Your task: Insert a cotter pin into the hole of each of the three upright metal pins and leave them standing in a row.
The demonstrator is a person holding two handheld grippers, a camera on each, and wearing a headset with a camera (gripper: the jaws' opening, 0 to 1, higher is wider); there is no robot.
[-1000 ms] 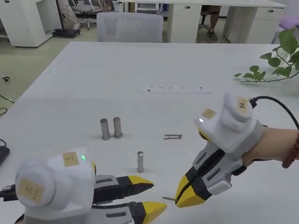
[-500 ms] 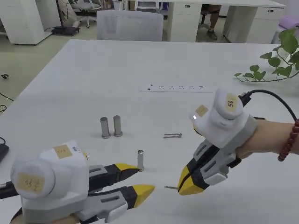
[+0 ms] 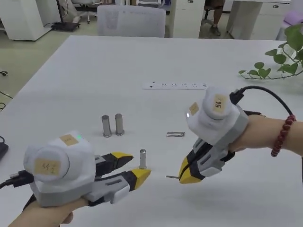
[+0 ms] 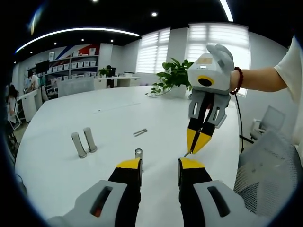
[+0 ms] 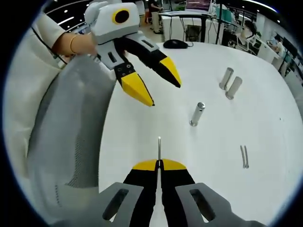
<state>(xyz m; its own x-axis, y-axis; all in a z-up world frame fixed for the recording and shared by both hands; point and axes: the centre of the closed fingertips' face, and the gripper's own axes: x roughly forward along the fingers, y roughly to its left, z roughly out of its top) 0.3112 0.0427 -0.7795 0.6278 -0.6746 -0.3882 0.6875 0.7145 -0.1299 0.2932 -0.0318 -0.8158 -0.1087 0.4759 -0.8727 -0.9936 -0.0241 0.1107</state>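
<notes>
At the near side of the table (image 3: 94,85), the right gripper (image 3: 183,178) pinches a cotter pin (image 3: 172,177) by its end, just right of the lone metal pin (image 3: 142,159). The left gripper (image 3: 137,165) gapes empty (jaws part open) beside it. A skewed push could topple that unsteadied pin.

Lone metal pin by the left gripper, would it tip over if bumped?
Probably: the metal pin stands tall and narrow on a small base. Once down, its round shape would likely roll on the smooth table.
</notes>
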